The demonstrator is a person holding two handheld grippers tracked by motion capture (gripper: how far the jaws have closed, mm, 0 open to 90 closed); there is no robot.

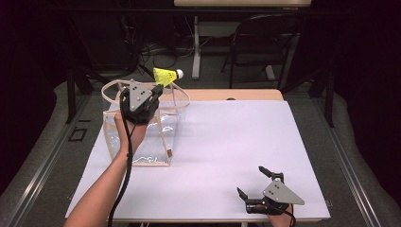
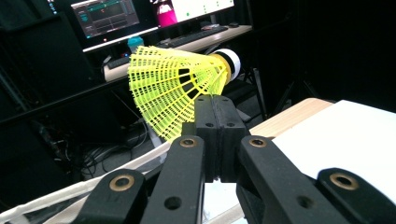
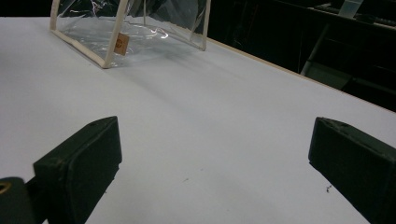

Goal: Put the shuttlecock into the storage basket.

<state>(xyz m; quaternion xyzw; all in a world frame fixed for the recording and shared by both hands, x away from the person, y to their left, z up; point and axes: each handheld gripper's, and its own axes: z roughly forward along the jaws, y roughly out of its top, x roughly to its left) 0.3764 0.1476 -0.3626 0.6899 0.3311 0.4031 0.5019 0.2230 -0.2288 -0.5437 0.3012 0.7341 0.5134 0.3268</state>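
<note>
A yellow shuttlecock (image 1: 166,75) with a white cork tip is held in the air by the rim of its mesh skirt, cork pointing right and away. My left gripper (image 1: 158,89) is shut on it, raised over the far rim of a clear plastic bag (image 1: 142,137) with cream edging and handles. In the left gripper view the jaws meet on the lower edge of the shuttlecock (image 2: 173,84), at the left gripper (image 2: 215,105) tip. My right gripper (image 1: 250,180) rests open near the table's front right edge. The right gripper (image 3: 215,158) has only bare table between its pads, with the bag (image 3: 135,23) far off.
The white table sheet (image 1: 227,142) stretches between the bag and the right gripper, with a wooden strip along its far edge. A dark chair (image 1: 265,42) and cables stand on the floor beyond the table. Monitors (image 2: 107,16) sit on a desk behind.
</note>
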